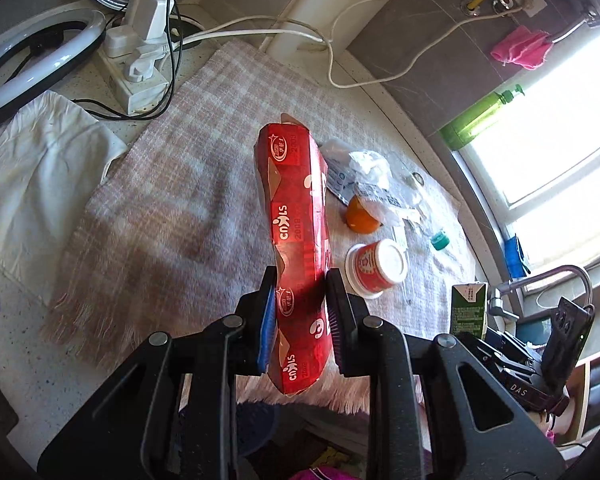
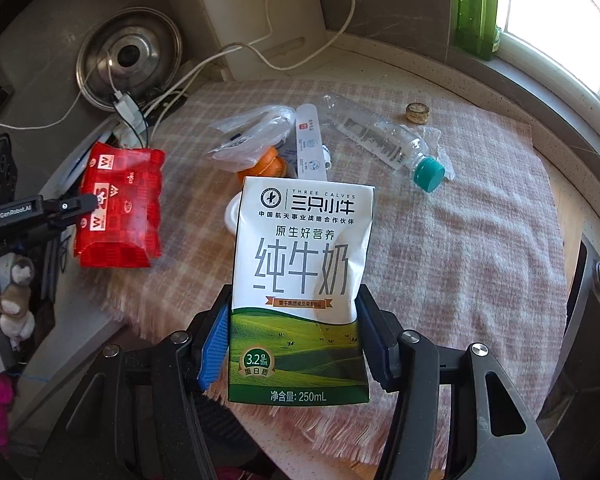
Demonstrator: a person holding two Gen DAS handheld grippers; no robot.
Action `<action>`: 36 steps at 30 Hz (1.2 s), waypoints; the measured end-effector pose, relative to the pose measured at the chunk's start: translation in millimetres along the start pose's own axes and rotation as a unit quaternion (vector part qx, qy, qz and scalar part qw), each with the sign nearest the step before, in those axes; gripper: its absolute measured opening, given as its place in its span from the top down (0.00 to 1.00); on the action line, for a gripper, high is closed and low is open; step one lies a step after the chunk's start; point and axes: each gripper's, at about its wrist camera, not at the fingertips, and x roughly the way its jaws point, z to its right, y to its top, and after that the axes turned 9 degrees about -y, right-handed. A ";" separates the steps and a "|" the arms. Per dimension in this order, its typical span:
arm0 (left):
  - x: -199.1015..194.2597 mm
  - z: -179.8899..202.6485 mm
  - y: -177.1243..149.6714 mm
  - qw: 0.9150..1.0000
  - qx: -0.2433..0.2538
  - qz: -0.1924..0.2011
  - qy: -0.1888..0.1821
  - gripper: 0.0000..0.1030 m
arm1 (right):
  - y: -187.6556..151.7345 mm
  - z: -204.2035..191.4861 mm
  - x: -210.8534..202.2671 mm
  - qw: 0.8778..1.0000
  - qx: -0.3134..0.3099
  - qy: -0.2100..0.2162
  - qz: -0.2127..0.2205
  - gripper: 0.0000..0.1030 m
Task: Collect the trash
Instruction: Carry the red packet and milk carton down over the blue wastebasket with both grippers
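My left gripper (image 1: 300,292) is shut on a flattened red carton (image 1: 296,216) and holds it above the checked cloth (image 1: 172,216). It also shows in the right wrist view (image 2: 120,208), at the left. My right gripper (image 2: 294,308) is shut on a white and green milk carton (image 2: 300,280), held upright over the cloth (image 2: 460,260); its edge shows in the left wrist view (image 1: 469,310). On the cloth lie a clear plastic bottle with a teal cap (image 2: 384,140), a crumpled plastic bag (image 2: 248,136), an orange peel (image 2: 272,164), a small red and white cup (image 1: 376,268) and a cork (image 2: 417,113).
A power strip with plugs and cables (image 1: 140,60) sits at the cloth's far left corner. A white cloth (image 1: 40,168) lies left. A steel pot lid (image 2: 130,64) leans at the back. A green bottle (image 2: 478,8) stands by the window. A tap (image 1: 540,280) is at the right.
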 end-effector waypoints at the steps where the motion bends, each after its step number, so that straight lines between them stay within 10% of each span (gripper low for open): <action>1: -3.6 1.6 -6.5 1.000 0.004 -0.002 -0.004 0.78 | -4.6 -2.3 -3.2 1.000 0.003 0.001 0.000 0.45; 14: -29.3 13.2 -80.9 0.997 0.048 -0.050 -0.025 0.79 | -64.2 -32.9 -22.8 1.000 0.026 0.010 -0.013 0.45; 36: -9.9 -21.0 -182.6 0.986 0.074 -0.144 0.039 0.79 | -153.1 -88.5 12.2 0.996 -0.004 0.022 -0.086 0.45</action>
